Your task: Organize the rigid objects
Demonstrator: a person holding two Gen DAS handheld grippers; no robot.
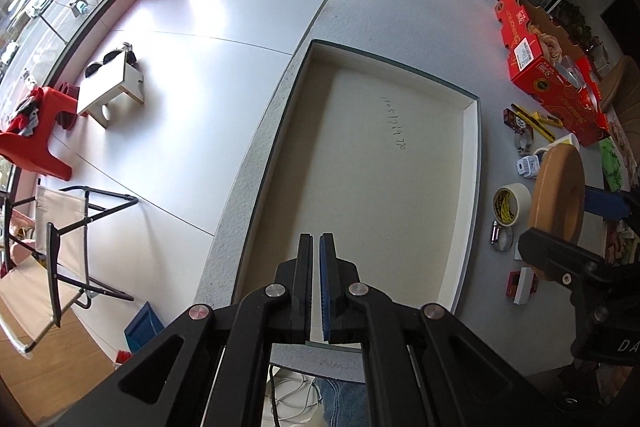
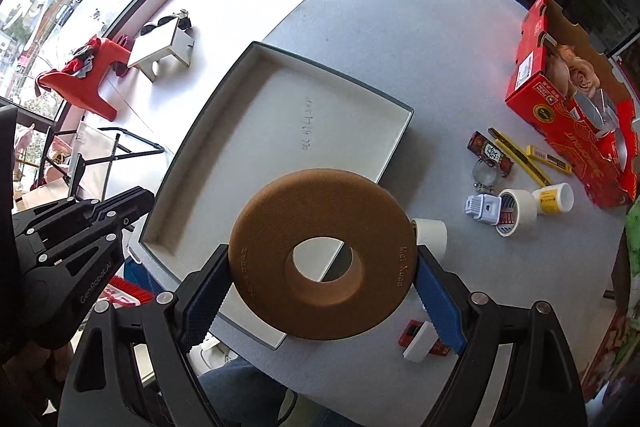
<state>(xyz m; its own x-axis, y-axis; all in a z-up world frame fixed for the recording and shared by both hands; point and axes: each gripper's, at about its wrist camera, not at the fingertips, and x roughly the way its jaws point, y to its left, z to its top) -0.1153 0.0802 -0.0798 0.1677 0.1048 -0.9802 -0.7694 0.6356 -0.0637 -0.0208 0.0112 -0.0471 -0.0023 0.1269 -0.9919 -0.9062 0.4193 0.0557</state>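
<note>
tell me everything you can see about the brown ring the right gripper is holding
The brown ring is a thick, doughnut-shaped disc with a matte, finely textured surface and a round central hole. "Mei Xuan" is embossed near one edge, with more small lettering opposite. The right gripper clamps it by its outer rim between blue pads, lifted above the near corner of the shallow white tray. Nothing else touches it.
</note>
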